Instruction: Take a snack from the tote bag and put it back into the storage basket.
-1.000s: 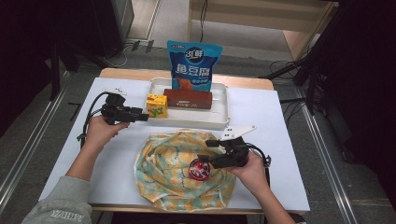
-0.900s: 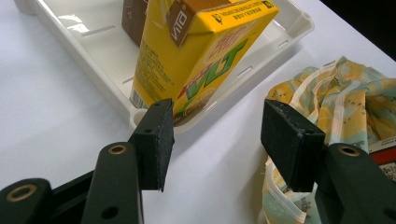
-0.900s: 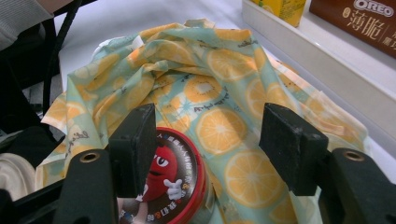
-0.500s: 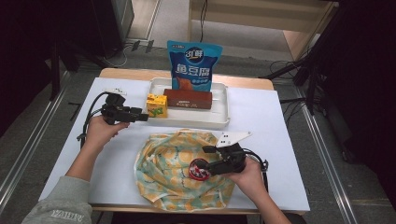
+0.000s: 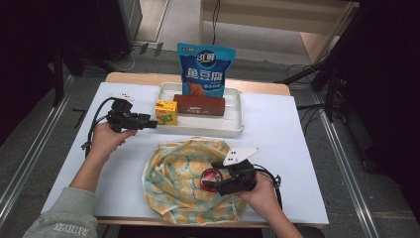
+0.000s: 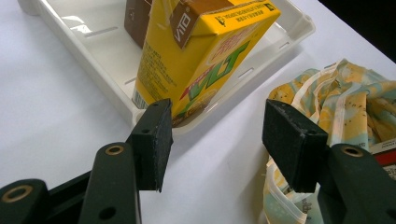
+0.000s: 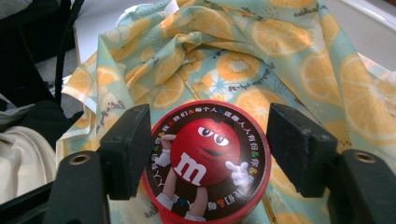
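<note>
Left gripper (image 5: 148,122): black two-jaw tool in the person's left hand, held low over the white table (image 5: 297,129), jaws parted with nothing between the pads (image 6: 152,140); tips just short of the tray's left end.

Yellow drink carton (image 6: 196,60): small cardboard box with green lettering, upright in the left end of the tray, just ahead of the left pads (not touching them, as far as the left gripper view shows).

White plastic tray (image 5: 233,130): shallow, rectangular, at the far middle of the table; also holds a long brown box (image 5: 200,105) and, behind it, a tall blue snack pouch (image 5: 206,69) standing upright.

Orange-slice print cloth bag (image 5: 183,183): crumpled pale-green and yellow fabric, lying at the near edge of the table, well apart from the tray's contents.

Round red tin (image 7: 208,163): flat candy tin with a red cartoon figure on the lid, resting on the cloth bag.

Right gripper (image 7: 208,156): jaws astride the tin; left pad looks to touch the rim, right pad shows a small gap (grip not closed).
</note>
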A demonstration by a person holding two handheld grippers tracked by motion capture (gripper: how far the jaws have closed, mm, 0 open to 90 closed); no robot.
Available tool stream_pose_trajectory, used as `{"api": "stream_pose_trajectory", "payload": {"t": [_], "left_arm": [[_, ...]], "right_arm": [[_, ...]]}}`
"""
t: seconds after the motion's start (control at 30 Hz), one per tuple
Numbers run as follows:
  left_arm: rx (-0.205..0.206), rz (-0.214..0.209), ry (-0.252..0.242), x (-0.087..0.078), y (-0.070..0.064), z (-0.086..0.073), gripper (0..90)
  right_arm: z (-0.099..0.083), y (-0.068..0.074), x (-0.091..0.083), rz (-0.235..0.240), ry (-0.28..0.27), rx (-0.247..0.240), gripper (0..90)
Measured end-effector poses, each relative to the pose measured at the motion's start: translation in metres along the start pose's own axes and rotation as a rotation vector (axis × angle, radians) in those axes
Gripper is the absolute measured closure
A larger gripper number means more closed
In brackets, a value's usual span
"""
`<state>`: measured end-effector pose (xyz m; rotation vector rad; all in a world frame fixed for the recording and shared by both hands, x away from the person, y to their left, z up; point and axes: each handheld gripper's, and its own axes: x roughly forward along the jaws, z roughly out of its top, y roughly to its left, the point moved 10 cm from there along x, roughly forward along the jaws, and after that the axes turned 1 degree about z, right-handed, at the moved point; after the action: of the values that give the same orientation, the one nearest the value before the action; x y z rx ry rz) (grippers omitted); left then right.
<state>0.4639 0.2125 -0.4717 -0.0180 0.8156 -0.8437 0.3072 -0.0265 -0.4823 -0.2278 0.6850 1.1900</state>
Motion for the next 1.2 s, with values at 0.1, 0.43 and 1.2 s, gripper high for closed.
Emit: {"api": "stream_pose_trajectory", "payload": {"t": [0.1, 0.43, 1.2], "left_arm": [[-0.001, 0.0, 0.001, 0.0, 0.0, 0.0, 43.3], [0.001, 0.002, 0.005, 0.001, 0.001, -0.001, 43.3], [0.0, 0.004, 0.005, 0.001, 0.001, -0.001, 43.2]], "right_arm": [[-0.001, 0.001, 0.001, 0.001, -0.003, 0.004, 29.8], [-0.007, 0.002, 0.01, -0.018, 0.023, -0.022, 24.9], [-0.01, 0.002, 0.02, 0.02, 0.046, -0.016, 25.9]]}}
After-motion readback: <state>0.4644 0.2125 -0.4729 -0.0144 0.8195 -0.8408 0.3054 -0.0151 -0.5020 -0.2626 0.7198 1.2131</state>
